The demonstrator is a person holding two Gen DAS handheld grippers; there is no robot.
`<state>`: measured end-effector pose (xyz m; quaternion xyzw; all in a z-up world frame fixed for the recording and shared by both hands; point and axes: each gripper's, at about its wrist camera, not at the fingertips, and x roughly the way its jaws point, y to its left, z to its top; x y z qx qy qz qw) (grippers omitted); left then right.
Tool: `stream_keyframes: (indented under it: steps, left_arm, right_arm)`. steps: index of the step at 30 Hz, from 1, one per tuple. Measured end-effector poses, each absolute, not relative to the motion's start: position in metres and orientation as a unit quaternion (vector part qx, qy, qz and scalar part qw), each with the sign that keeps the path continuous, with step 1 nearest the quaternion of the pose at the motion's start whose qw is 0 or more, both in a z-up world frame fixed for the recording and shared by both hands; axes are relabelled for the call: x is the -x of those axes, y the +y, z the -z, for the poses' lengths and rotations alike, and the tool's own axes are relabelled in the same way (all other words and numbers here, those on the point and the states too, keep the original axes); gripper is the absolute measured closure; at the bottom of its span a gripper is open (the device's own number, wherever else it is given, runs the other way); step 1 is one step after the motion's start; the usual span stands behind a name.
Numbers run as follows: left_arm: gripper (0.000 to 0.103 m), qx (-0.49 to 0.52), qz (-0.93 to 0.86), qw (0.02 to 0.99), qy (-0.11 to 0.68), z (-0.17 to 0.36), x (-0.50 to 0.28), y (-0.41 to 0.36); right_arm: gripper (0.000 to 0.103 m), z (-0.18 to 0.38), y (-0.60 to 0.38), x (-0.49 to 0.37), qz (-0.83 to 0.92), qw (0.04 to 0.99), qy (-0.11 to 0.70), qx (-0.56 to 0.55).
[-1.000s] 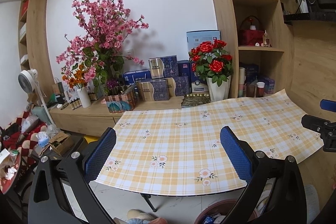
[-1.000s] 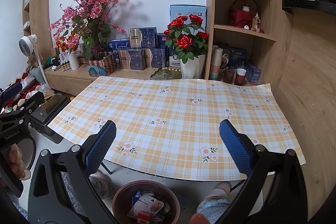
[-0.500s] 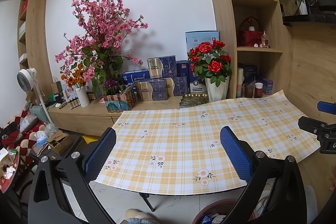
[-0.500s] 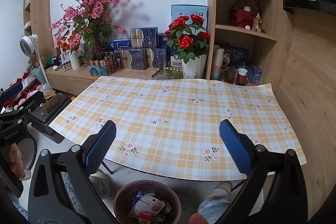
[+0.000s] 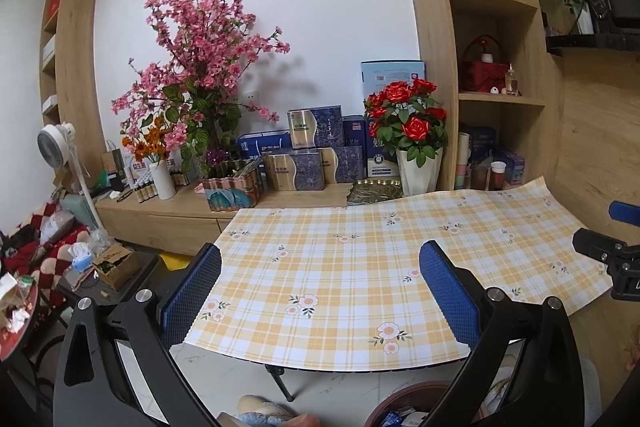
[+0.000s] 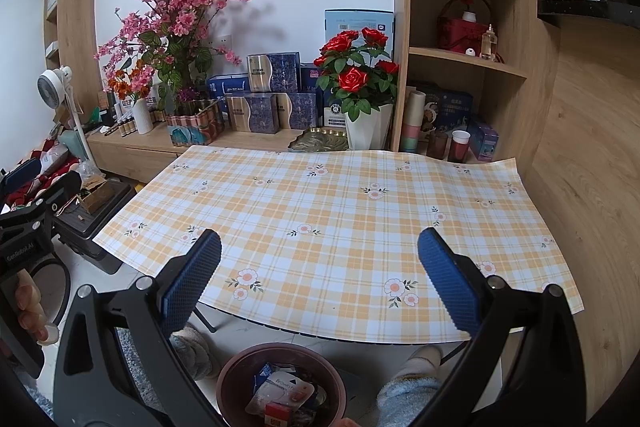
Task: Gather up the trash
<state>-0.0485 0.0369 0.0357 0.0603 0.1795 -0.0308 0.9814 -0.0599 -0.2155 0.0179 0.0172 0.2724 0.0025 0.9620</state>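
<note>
The trash point(image 6: 280, 393), wrappers and a small red box, lies in a brown bin point(image 6: 236, 371) on the floor just below the table's point(image 6: 340, 211) near edge. Above that edge hover the right gripper point(image 6: 318, 273) and left gripper point(image 5: 320, 281), both with jaws wide apart and holding nothing. 2 slippered feet point(image 6: 408, 383) flank the bin.
</note>
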Motion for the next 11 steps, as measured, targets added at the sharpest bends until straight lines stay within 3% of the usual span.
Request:
stream_keyframes:
  steps: [11]
  left_arm:
    - [0.006, -0.041, 0.029, 0.981, 0.188, -0.0329, 0.0487, 0.0428]
  right_arm:
    - [0.006, -0.0173, -0.218, 0.0618, -0.002, 0.962, 0.271, -0.018]
